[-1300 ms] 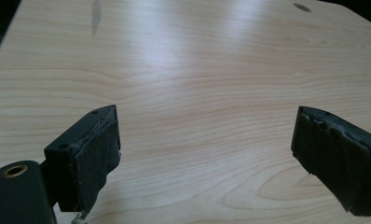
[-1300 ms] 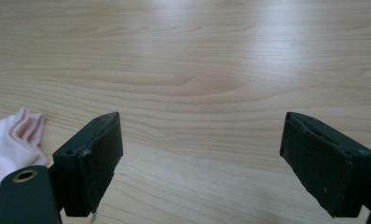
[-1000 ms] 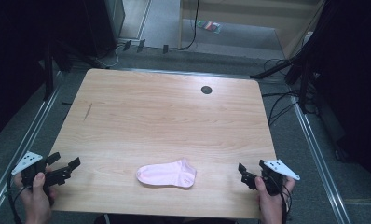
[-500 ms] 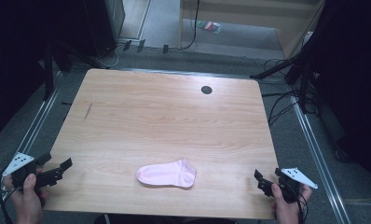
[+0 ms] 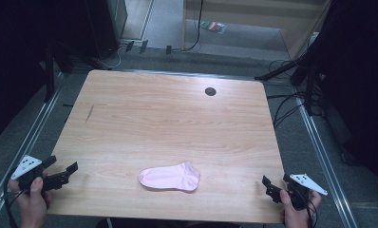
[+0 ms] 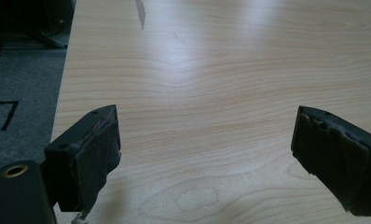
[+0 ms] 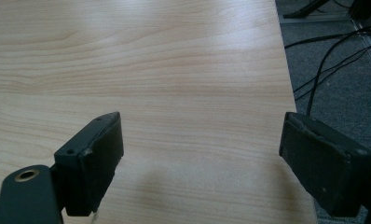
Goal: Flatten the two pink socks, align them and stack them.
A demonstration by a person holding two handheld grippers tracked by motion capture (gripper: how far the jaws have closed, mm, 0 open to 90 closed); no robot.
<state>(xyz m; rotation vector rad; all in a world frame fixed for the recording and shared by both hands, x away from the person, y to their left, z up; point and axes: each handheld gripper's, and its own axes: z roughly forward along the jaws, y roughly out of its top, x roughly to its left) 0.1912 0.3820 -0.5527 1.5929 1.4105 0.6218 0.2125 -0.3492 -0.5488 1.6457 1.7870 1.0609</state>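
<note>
A pale pink sock (image 5: 170,177) lies flat near the front middle of the wooden table (image 5: 177,123), toe to the left. A hand holds my left gripper (image 5: 61,165) open at the table's front left corner, well left of the sock. Its jaws stand wide apart over bare wood in the left gripper view (image 6: 207,126). At the front right corner another hand holds my right gripper (image 5: 276,183), also open and well right of the sock. Between its jaws in the right gripper view (image 7: 200,135) there is only wood and the table's right edge.
A small dark round hole (image 5: 210,91) sits near the table's far edge. A short dark streak (image 5: 89,112) marks the wood at the left (image 6: 140,11). Cables (image 5: 291,109) trail on the grey floor right of the table (image 7: 323,60). Metal rails run along both sides.
The right gripper has moved rightward and back to the table's front right corner. The left gripper dipped back a little and stays at the front left. The sock has not moved.
</note>
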